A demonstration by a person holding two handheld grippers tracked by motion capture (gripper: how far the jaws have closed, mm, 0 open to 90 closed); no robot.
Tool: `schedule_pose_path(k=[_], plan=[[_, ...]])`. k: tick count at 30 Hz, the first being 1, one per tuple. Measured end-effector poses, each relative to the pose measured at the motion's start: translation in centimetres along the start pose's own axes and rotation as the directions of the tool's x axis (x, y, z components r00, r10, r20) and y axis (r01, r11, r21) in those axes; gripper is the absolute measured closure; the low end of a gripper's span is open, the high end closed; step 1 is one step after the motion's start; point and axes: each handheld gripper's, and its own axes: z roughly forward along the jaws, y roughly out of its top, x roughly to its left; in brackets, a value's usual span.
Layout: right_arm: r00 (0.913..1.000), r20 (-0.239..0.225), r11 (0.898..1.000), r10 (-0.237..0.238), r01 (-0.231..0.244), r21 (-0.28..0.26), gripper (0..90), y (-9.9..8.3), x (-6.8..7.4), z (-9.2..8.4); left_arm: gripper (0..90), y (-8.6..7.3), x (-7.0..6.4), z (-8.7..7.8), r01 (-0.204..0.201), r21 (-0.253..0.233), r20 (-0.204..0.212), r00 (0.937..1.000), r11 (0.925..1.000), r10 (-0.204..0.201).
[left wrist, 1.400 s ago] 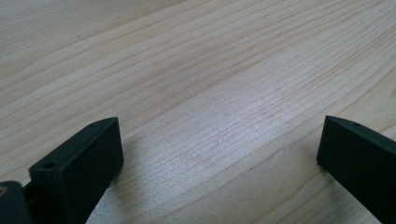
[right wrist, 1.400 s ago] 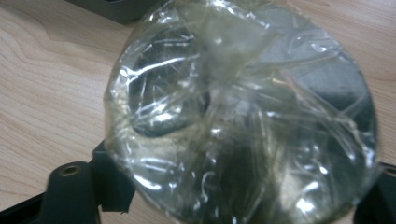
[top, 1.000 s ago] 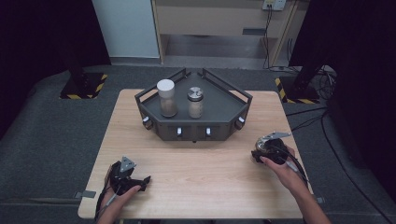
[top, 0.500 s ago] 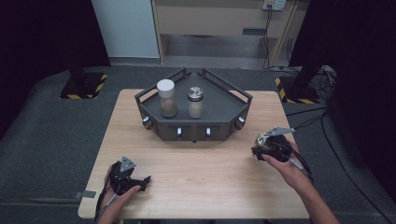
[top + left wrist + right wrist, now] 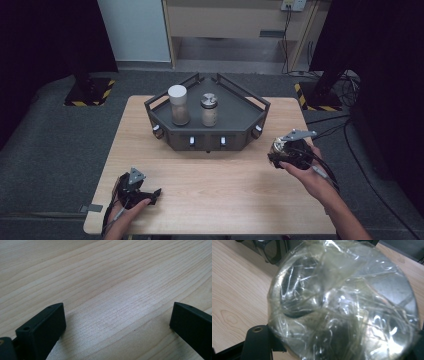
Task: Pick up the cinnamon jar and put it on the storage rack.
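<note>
A small jar with a shiny metal lid [image 5: 344,302] wrapped in clear tape sits between the jaws of my right gripper [image 5: 339,340]. In the high view the right gripper [image 5: 285,151] holds that jar [image 5: 276,146] just above the table, to the right of a dark tray [image 5: 256,104]. Two jars stand upright in the tray: a white-lidded one [image 5: 178,105] and a metal-lidded one [image 5: 209,110]. My left gripper [image 5: 146,196] rests low at the table's near left. Its jaws [image 5: 117,315] stand wide open over bare wood.
The wooden table [image 5: 215,185] has free room between the two grippers and in front of the tray. Knobs line the tray's front wall [image 5: 205,142]. Cables [image 5: 340,132] trail off the table's right side onto the grey floor.
My right gripper has moved slightly away from the person with the jar still in it. The left gripper has stayed where it was.
</note>
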Motion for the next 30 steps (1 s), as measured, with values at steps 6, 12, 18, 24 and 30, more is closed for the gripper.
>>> schedule_pose_path(k=[6, 12, 18, 24, 30], plan=[[0.9999, 0.000, 1.000, -0.017, 0.017, -0.009, 31.0, 0.9, 0.1, -0.9, 0.0, 0.0, 0.0, 0.0, 0.000, 0.000, 0.000, 1.0000, 1.0000, 0.000], [0.9999, 0.006, 1.000, -0.015, 0.015, -0.008, 31.0, 1.9, -0.1, -1.6, 0.0, 0.0, 0.0, 0.0, 0.001, 0.000, 0.000, 1.0000, 1.0000, -0.001], [0.9997, 0.019, 1.000, -0.015, 0.015, -0.019, 30.9, 3.0, -0.5, -1.9, 0.0, 0.0, 0.0, 0.0, 0.000, 0.000, 0.000, 1.0000, 1.0000, 0.000], [0.9995, 0.030, 1.000, -0.009, 0.010, -0.029, 30.9, 4.1, -0.6, -1.9, 0.0, 0.0, 0.0, 0.0, 0.001, 0.000, 0.000, 1.0000, 1.0000, -0.001], [0.9991, 0.041, 0.999, -0.005, 0.006, -0.039, 31.0, 5.3, -0.7, -1.8, 0.0, 0.0, 0.0, 0.0, 0.000, 0.000, 0.000, 1.0000, 1.0000, 0.000]])
